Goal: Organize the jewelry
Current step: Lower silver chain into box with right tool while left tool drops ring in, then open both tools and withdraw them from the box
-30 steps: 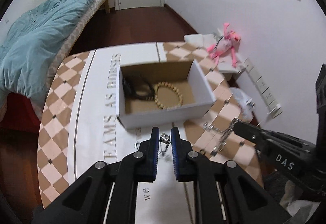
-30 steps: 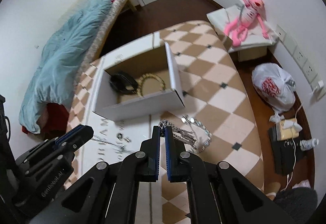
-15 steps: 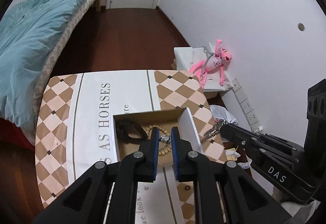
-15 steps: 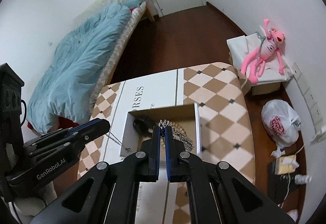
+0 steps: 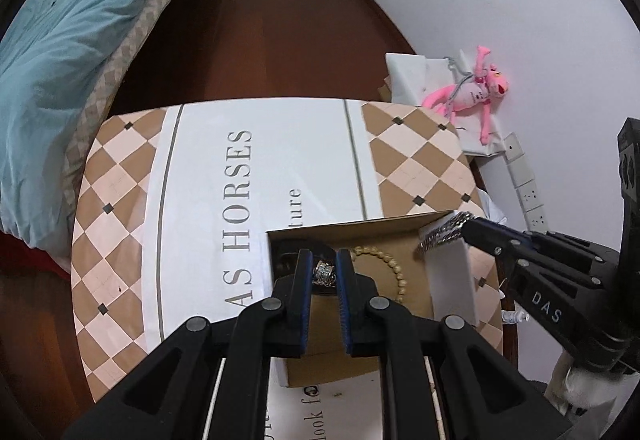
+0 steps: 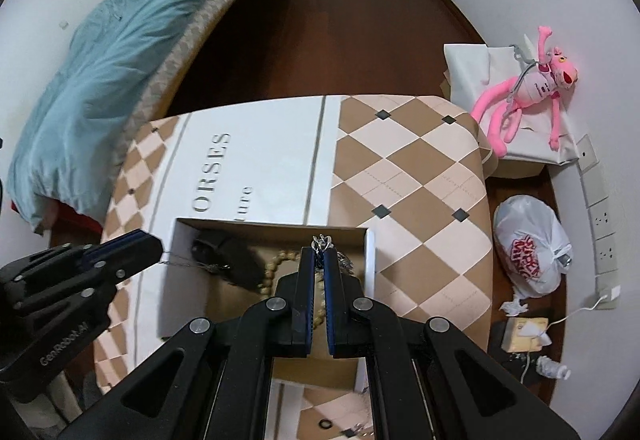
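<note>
A smooth cloth with tan and cream diamonds and a white printed band covers my worktop (image 5: 132, 176). On it, low in the frame, sits an open cardboard box (image 5: 452, 280), white outside, raw brown inside, with straight thin walls.

My left fingers (image 5: 324, 268) are black with blue pads, drawn almost together over the left half of the box. They pinch a small silvery ring (image 5: 323, 271) with a faceted, glittery band; from the right wrist view a thin chain trails from those fingertips into the box.

My right fingers (image 6: 319, 260) are nearly closed too, clamped on a silver chain (image 6: 322, 241) of chunky links whose end pokes just above the tips. In the left wrist view the same piece shows as a flat, woven metal strap at the upper right corner of the box, hanging at its wall.

Inside the box lie a round bracelet of pale wooden beads (image 5: 394, 268), matte and evenly sized, and a dark, glossy band (image 6: 236, 260) curled at the left side.

At the bottom edge of the right wrist view a small dark ring (image 6: 325, 424) lies on the cloth outside the box.
</note>
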`<state>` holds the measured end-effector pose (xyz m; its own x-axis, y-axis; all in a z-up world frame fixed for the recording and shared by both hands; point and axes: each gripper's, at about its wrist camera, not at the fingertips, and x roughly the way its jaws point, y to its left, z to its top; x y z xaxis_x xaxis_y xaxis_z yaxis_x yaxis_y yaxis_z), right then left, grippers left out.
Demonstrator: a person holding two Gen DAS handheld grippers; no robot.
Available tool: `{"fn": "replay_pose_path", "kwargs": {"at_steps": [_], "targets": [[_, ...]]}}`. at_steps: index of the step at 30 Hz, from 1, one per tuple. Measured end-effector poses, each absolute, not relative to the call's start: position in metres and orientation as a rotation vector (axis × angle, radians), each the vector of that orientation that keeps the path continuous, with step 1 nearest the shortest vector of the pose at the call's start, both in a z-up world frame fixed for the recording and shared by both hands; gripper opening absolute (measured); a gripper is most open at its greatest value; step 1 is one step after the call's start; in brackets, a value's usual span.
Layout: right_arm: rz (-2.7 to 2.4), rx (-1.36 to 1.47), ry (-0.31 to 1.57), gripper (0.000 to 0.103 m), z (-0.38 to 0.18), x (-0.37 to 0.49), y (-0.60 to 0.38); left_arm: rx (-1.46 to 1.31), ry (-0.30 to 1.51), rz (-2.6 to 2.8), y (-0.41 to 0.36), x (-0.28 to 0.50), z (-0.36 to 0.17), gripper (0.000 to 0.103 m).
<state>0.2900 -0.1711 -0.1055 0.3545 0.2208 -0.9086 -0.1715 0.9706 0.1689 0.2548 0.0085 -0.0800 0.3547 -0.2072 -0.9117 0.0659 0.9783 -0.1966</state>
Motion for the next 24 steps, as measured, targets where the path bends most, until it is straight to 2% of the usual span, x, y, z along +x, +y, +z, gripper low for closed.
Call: {"fn": "replay_pose_path", "kwargs": {"at_steps": [4,5,6,7,8,9,11,13,15,17,18,19,20,24], "targets": [[0.245,0.013,1.213,0.005,-0.114,0.296,-0.169,-0.110,1.228,-0.110,0.011,0.256,-0.086,0.016],[0.258,0.020,1.259,0.005,-0.122,0.297,-0.169,-0.105,1.239,-0.090,0.013,0.256,-0.088,0.026],[0.262,0.017,1.281,0.005,-0.125,0.296,-0.169,-0.102,1.238,-0.081,0.014,0.257,-0.090,0.041],[0.255,-0.005,1.300,0.005,-0.130,0.294,-0.168,-0.103,1.230,-0.076,0.015,0.255,-0.090,0.050],[0.251,-0.024,1.304,0.006,-0.130,0.292,-0.168,-0.107,1.224,-0.068,0.017,0.254,-0.090,0.066],[0.252,-0.029,1.303,0.011,-0.130,0.289,-0.168,-0.111,1.219,-0.062,0.018,0.253,-0.090,0.069],[0.258,-0.028,1.293,0.028,-0.125,0.282,-0.171,-0.109,1.214,-0.052,0.020,0.252,-0.089,0.069],[0.254,-0.022,1.281,0.057,-0.120,0.278,-0.174,-0.099,1.207,-0.037,0.021,0.250,-0.088,0.074],[0.238,-0.033,1.271,0.060,-0.116,0.273,-0.177,-0.079,1.197,-0.018,0.021,0.248,-0.087,0.090],[0.205,-0.062,1.269,0.062,-0.117,0.264,-0.180,-0.049,1.184,0.009,0.020,0.243,-0.087,0.095],[0.196,-0.069,1.271,0.075,-0.118,0.262,-0.180,-0.038,1.177,0.019,0.021,0.241,-0.087,0.096],[0.177,-0.076,1.274,0.094,-0.120,0.257,-0.181,-0.028,1.169,0.026,0.020,0.238,-0.088,0.096],[0.166,-0.083,1.273,0.099,-0.123,0.252,-0.182,-0.024,1.159,0.033,0.020,0.234,-0.090,0.096],[0.151,-0.076,1.270,0.100,-0.133,0.236,-0.182,-0.005,1.143,0.047,0.019,0.220,-0.098,0.100]]}}
